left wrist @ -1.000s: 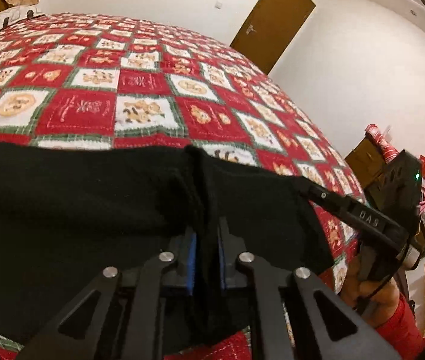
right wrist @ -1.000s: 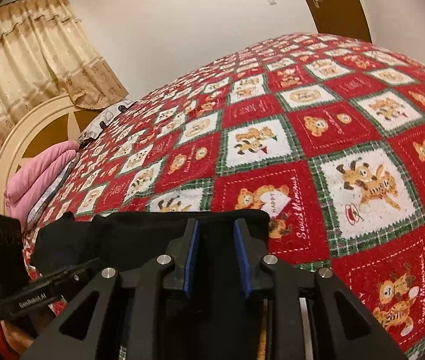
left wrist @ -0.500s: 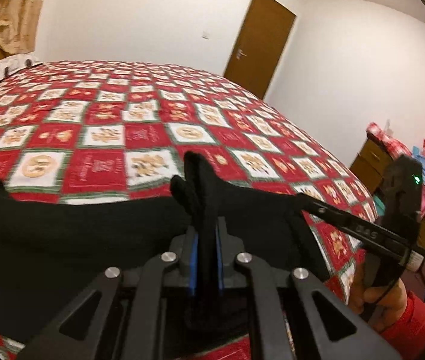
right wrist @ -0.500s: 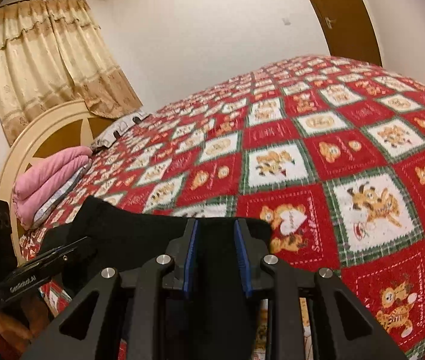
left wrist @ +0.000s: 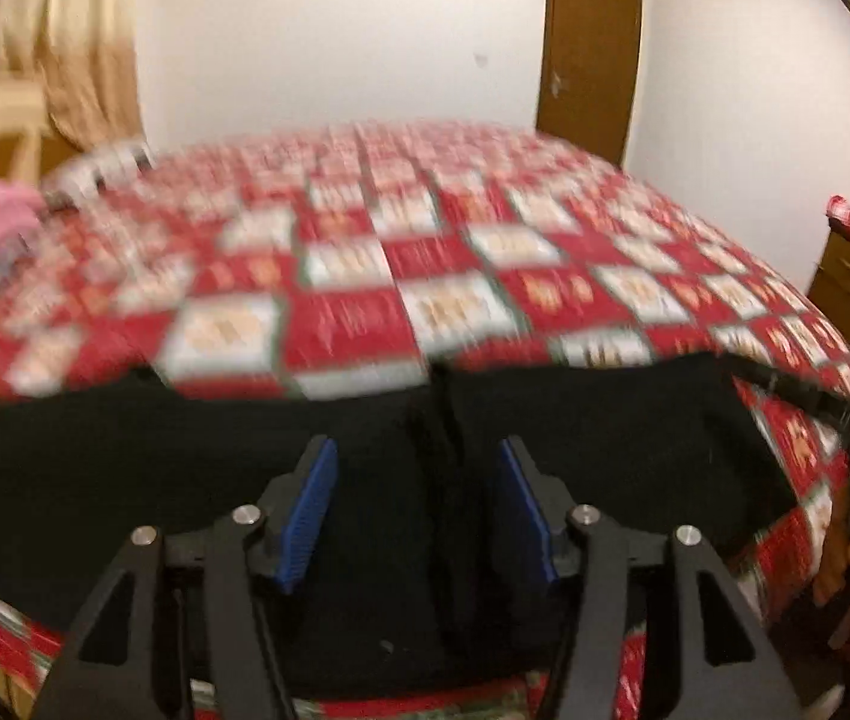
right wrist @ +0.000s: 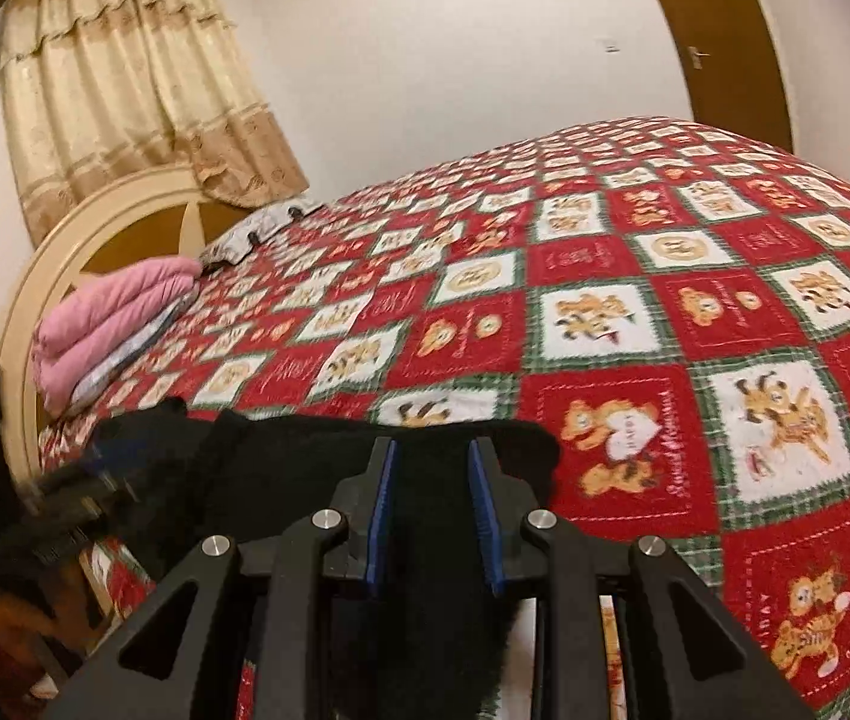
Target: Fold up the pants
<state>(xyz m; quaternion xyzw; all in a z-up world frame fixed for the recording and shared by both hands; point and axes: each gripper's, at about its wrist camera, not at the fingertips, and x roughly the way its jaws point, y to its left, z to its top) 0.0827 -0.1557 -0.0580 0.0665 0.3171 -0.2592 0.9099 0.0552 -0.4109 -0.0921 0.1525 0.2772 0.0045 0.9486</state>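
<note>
Black pants [left wrist: 125, 480] are spread on the quilt [left wrist: 365, 324]. Left claw [left wrist: 419, 510] is opening, a fabric ridge between its pads untouched. Right claw [right wrist: 431, 516] is clamped on the pants' edge.

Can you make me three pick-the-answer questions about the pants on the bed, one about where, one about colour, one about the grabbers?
1. Where do the pants lie?
A. on the floor
B. at the near edge of the bed
C. on the pink blanket

2. What colour are the pants?
A. black
B. pink
C. cream

3. How are the two grippers?
A. both wide open and empty
B. the left gripper spread, the right gripper pinching cloth
C. both out of view

Answers:
1 B, the dark cloth covers the quilt's near edge in both views.
2 A, they look black against the red checked quilt.
3 B, the left jaws are opening, clear of the fold between them, while the right pads press black cloth.
</note>
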